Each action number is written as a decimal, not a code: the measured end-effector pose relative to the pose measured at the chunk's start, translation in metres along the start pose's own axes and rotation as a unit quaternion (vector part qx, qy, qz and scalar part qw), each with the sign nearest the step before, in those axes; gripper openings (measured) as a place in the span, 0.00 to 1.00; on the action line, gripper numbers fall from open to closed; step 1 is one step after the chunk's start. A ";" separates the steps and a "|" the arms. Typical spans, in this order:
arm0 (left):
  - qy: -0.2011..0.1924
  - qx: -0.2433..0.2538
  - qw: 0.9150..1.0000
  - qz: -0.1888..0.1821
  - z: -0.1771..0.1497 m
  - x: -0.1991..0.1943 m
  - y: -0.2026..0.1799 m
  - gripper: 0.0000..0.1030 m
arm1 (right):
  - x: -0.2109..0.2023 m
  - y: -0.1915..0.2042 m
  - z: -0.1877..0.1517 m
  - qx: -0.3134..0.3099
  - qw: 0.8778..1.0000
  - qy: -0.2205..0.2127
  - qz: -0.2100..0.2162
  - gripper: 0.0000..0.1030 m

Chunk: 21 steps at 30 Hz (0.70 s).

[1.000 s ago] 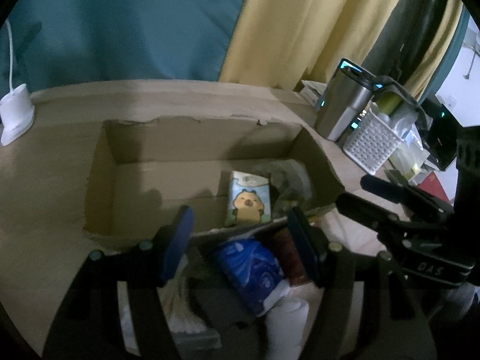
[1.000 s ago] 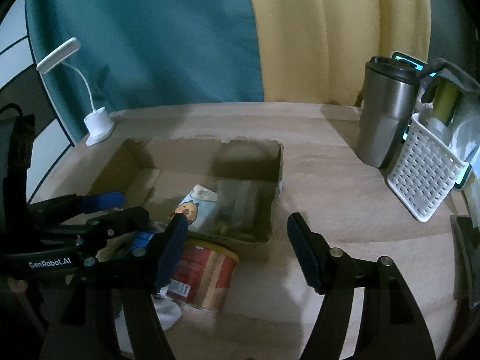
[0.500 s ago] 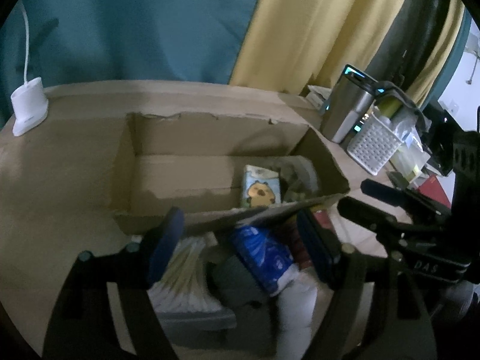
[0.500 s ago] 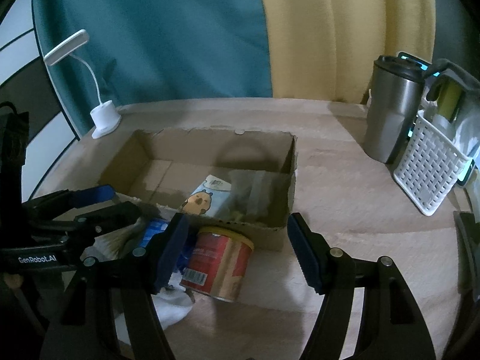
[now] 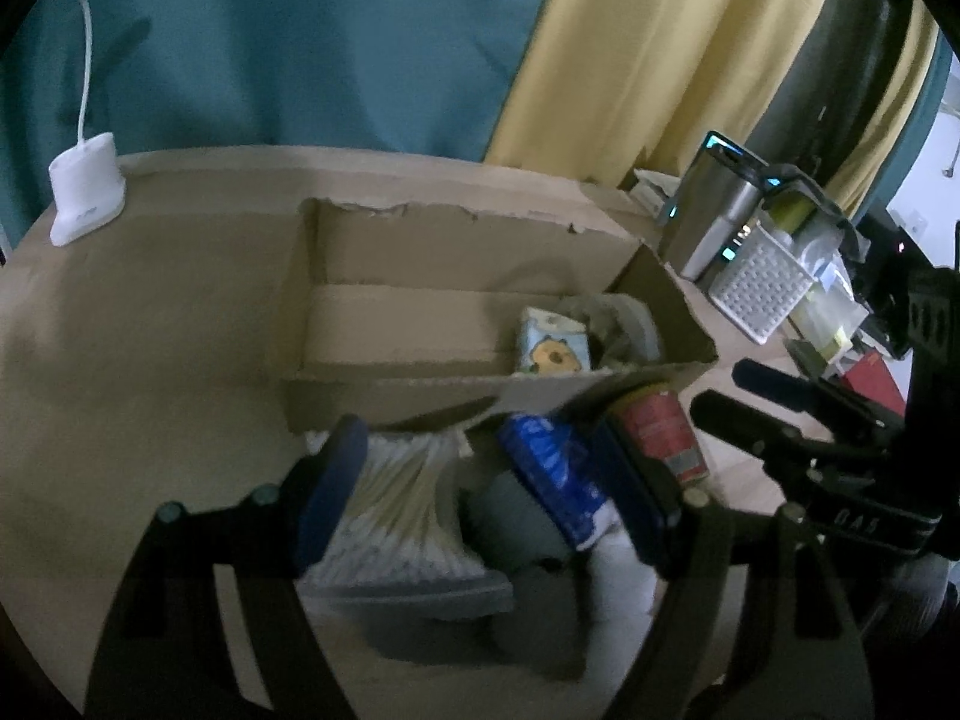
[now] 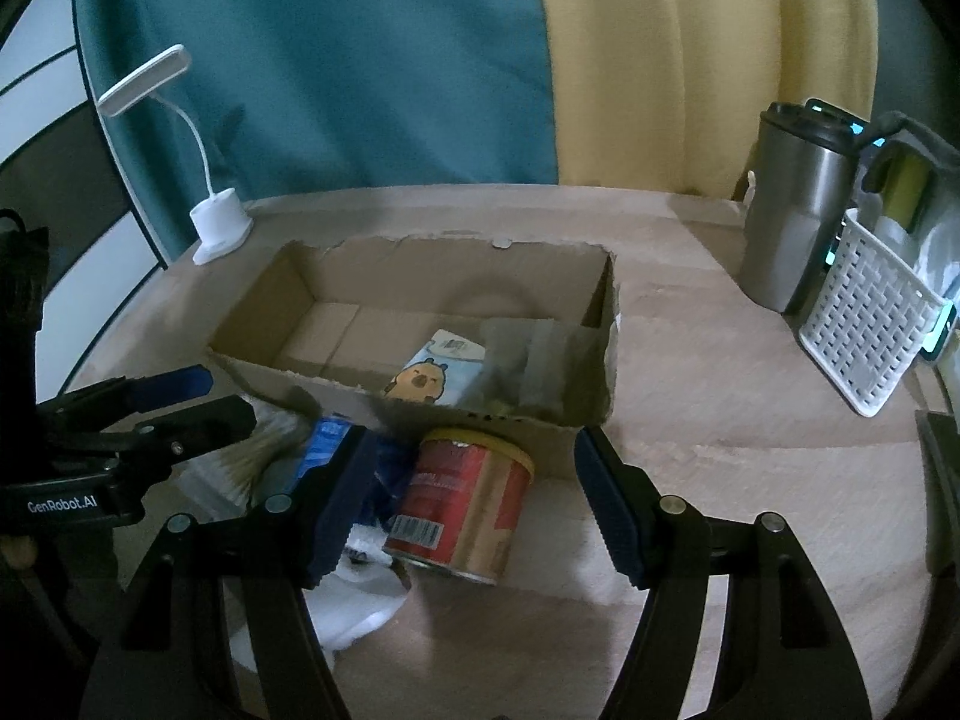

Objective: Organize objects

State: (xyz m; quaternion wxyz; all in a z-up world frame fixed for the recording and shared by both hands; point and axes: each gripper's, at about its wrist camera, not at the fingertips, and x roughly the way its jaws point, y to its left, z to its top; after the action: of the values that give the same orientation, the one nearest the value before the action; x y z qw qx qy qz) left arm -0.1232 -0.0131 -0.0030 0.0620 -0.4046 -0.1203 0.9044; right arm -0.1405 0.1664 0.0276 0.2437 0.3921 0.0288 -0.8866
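An open cardboard box (image 5: pixel 420 384) (image 6: pixel 300 300) sits on the table and holds a cartoon tissue pack (image 5: pixel 552 351) (image 6: pixel 429 375) and a grey bundle (image 6: pixel 522 366). In front of the box lie a clear box of cotton swabs (image 5: pixel 408 504), a blue packet (image 5: pixel 549 477) and a red can (image 6: pixel 462 504) (image 5: pixel 660 435) on its side. My left gripper (image 5: pixel 480 480) (image 6: pixel 180 402) is open over the swabs and the blue packet. My right gripper (image 6: pixel 474 498) (image 5: pixel 780 414) is open with the red can between its fingers, the right one clear of it.
A white lamp (image 6: pixel 216 222) (image 5: pixel 84 195) stands at the back left. A steel tumbler (image 6: pixel 792 210) (image 5: pixel 708 222) and a white slatted basket (image 6: pixel 870 324) (image 5: pixel 762 282) stand at the right. Something white lies under the can (image 6: pixel 360 594). Curtains hang behind the table.
My left gripper drew back from the box's front wall and its jaws widened; the cotton swab box has come into view between them. The right gripper barely moved.
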 end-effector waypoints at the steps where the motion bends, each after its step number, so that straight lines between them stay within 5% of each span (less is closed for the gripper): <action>1: 0.001 -0.001 1.000 0.001 -0.001 0.000 0.001 0.77 | 0.000 0.000 -0.001 0.000 1.000 0.000 0.000 0.70; 21: 0.035 -0.017 0.999 0.037 -0.021 0.018 0.028 0.77 | 0.015 0.006 -0.013 0.002 1.000 0.022 0.007 0.70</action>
State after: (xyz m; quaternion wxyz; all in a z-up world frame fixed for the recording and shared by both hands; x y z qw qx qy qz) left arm -0.1195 -0.0331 -0.0369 0.0259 -0.4415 -0.1185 0.8890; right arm -0.1380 0.1580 0.0089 0.2481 0.4119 0.0294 -0.8763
